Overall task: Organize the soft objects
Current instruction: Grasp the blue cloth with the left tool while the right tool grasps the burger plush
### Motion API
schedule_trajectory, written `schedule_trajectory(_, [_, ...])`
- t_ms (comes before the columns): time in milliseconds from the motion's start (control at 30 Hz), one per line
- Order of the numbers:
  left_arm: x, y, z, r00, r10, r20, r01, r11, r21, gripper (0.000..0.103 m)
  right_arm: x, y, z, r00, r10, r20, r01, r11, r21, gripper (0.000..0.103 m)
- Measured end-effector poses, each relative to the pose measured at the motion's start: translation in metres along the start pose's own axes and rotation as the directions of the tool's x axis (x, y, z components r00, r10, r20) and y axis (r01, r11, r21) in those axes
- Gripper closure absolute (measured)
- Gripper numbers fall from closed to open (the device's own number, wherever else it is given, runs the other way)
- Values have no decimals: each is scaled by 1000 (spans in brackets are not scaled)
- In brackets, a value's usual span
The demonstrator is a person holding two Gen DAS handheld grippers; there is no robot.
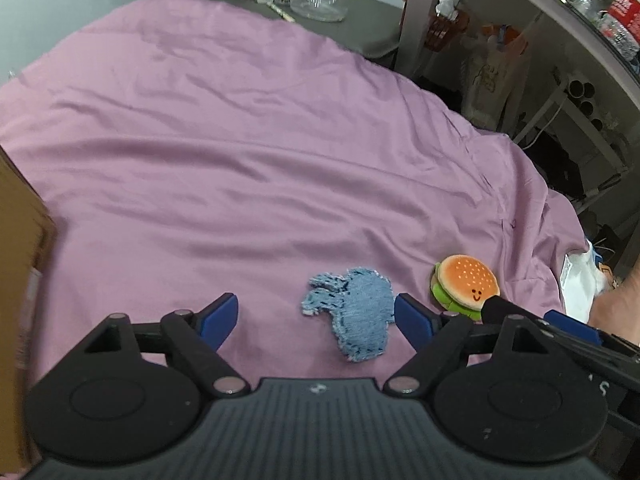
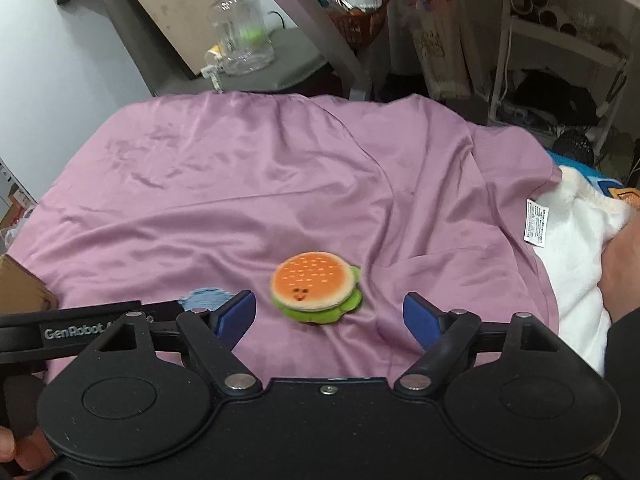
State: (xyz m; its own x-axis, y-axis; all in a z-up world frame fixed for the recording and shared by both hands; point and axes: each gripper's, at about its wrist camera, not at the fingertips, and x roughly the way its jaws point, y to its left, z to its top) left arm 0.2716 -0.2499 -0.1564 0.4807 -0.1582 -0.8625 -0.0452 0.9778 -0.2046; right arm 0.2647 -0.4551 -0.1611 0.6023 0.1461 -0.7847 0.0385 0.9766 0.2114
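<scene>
A plush hamburger [image 2: 314, 290] with an orange bun, a smiling face and green lettuce lies on the purple cloth [image 2: 240, 184], just ahead of my open right gripper [image 2: 330, 318] and between its blue pads. A flat blue knitted piece [image 1: 354, 314] lies on the same cloth [image 1: 240, 160], in front of my open left gripper [image 1: 316, 320] and near its right pad. In the left wrist view the hamburger [image 1: 466, 282] sits to the right of the blue piece, with the right gripper's finger touching its edge. From the right wrist only an edge of the blue piece [image 2: 206, 296] shows.
A cardboard box [image 1: 20, 280] stands at the left edge of the cloth. A white fleece item [image 2: 576, 248] with a label lies at the right, under a person's hand [image 2: 620, 272]. A clear plastic jar [image 2: 240, 32] sits on a grey table behind; cluttered shelves [image 1: 580, 60] stand at the right.
</scene>
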Motion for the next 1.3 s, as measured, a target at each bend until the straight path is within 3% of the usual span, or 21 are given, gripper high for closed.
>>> schedule_trajectory(67, [7,-2,-1,1000,0,-13,-1,1000,-9,20,6,-6,1,1000,9,-8,-9,1000,-4,23])
schedule_trajectory(333, [29,-7,1,999,-11,-37,8,998,-68,44,18,-32,4,996,88,-10,-88,995,54,24])
schedule_trajectory(400, [29,-7,2,997,-51,-52,47,997,-69,74,16,-31,5,995,105,4,-105,994,25,24])
schedule_trajectory(433, [29,-5,2,995,-73,-62,69,995,-76,77,15,-30,5,993,114,9,-114,993,20,24])
schedule_trajectory(567, [20,-5,2,995,-72,-64,68,995,-66,83,15,-16,7,990,141,25,-140,990,-36,24])
schedule_trajectory(767, [-5,12,0,996,-75,-49,71,994,-79,83,36,6,2,999,33,-41,-38,993,-116,24])
schedule_trajectory(800, [-9,16,-2,996,-72,-47,68,994,-82,83,38,8,0,999,27,-45,-33,992,-126,27])
schedule_trajectory(900, [-21,26,-5,997,-71,-42,66,993,-93,83,41,12,-6,999,-12,-51,4,989,-149,63])
schedule_trajectory(967, [-31,33,-9,997,-75,-35,71,992,-104,83,33,9,-8,999,-20,-32,16,993,-117,69])
schedule_trajectory(1100, [-53,46,-15,996,-88,-15,85,989,-118,83,10,7,-15,1000,-7,5,8,998,-63,98])
schedule_trajectory(1167, [-63,52,-17,996,-93,-6,92,988,-122,83,-2,5,-20,999,42,11,-42,999,-13,103])
schedule_trajectory(1300, [-81,64,-22,994,-109,6,109,986,-126,83,-14,12,-32,999,30,12,-30,1000,-7,102])
